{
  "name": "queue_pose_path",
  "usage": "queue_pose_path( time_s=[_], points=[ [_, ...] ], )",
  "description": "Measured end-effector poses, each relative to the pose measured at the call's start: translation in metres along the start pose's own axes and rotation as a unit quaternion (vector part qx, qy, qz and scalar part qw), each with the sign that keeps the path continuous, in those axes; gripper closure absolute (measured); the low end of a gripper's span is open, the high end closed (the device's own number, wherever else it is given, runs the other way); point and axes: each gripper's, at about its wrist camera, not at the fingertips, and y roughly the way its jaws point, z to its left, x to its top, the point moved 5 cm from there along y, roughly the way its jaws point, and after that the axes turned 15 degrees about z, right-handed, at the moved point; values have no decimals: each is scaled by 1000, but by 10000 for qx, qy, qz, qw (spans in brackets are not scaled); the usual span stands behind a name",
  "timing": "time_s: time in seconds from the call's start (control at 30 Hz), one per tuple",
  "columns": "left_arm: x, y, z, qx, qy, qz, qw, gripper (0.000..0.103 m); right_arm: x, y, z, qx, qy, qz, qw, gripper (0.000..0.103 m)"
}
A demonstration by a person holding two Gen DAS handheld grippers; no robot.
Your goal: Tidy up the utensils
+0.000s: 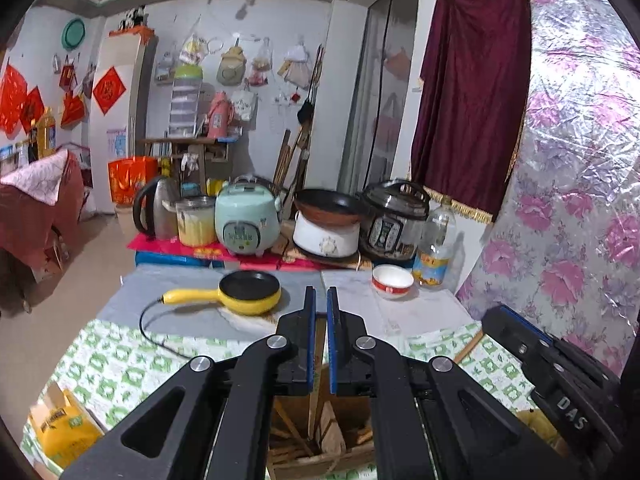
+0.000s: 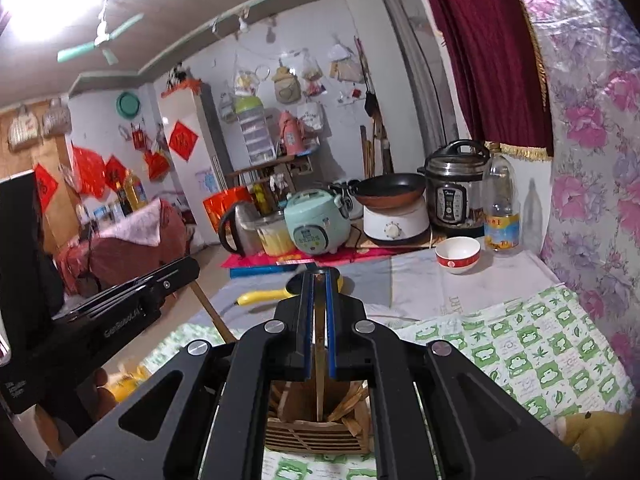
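Observation:
A slatted wooden holder (image 2: pixel 320 436) with several wooden utensils stands on the green-patterned cloth, right under both grippers. My right gripper (image 2: pixel 320 278) is shut on a thin wooden utensil (image 2: pixel 320 360), whose lower end reaches down into the holder. My left gripper (image 1: pixel 321 296) is shut on a wooden stick (image 1: pixel 319 356) that also hangs over the holder (image 1: pixel 320 452). In the right wrist view the left gripper (image 2: pixel 192 270) comes in from the left with its stick (image 2: pixel 212 312) slanting down. The right gripper (image 1: pixel 500 316) shows at the right edge of the left wrist view.
Beyond the holder lie a yellow electric pan (image 1: pixel 250 292) with its cord, a red-and-white bowl (image 1: pixel 392 280) and a plastic bottle (image 1: pixel 436 248). Cookers and a kettle line the table's far end. A flowered wall (image 1: pixel 580 200) is close on the right; a yellow bag (image 1: pixel 64 432) lies left.

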Motion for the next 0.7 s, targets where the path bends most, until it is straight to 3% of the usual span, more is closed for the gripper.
queue_pose_path(
  time_s=[0.07,0.1,0.13,0.3,0.4,0.6,0.7],
  points=[
    [-8,4,7,-15,-135,97,9999,80,-3,10,2,-80,-91,155,9998,83],
    [-10,4,9,-42,-202,108,9997,55,-4,13,2,-49,-101,209,9997,77],
    [-13,3,14,-67,-323,74,9994,38,-5,13,2,-47,-95,212,9997,77],
    [-17,6,29,-27,-519,142,9985,26,-5,9,4,-176,-134,132,9997,77],
    [-19,3,37,64,-671,84,9977,11,-6,6,4,-159,-106,110,9998,73],
    [-19,-13,43,413,-656,-82,9970,6,-5,-5,7,-231,-132,-28,9996,52],
    [-25,-28,48,647,-644,-140,9957,6,-6,-18,9,-220,-69,-138,9996,49]
  ],
)
